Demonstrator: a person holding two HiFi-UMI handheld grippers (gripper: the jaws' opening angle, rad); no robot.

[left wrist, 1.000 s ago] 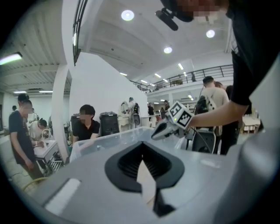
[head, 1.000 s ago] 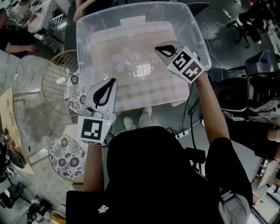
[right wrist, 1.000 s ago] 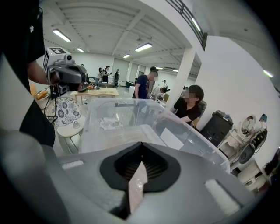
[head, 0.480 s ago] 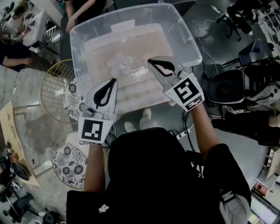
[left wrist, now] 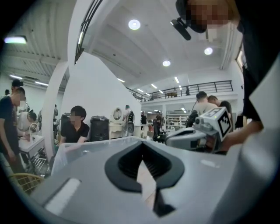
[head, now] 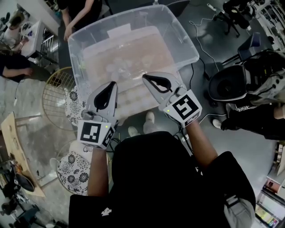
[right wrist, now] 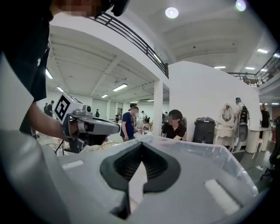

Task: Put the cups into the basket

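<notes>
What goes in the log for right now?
left hand-held gripper: shut, empty | right hand-held gripper: shut, empty | cups: inside clear bin

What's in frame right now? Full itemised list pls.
clear bin: one, clear plastic, top centre
cups: clear, inside the bin; count unclear
wire frame: one, gold, round, left of the bin
patterned cushions: two, black and white, left; one at the wire frame, one nearer the person
office chair: one, black, right
bystanders: at least two, dark tops, top left
left hand-held gripper: one, grey, shut, empty, over the bin's near edge
right hand-held gripper: one, grey, shut, empty, over the bin's near edge
</notes>
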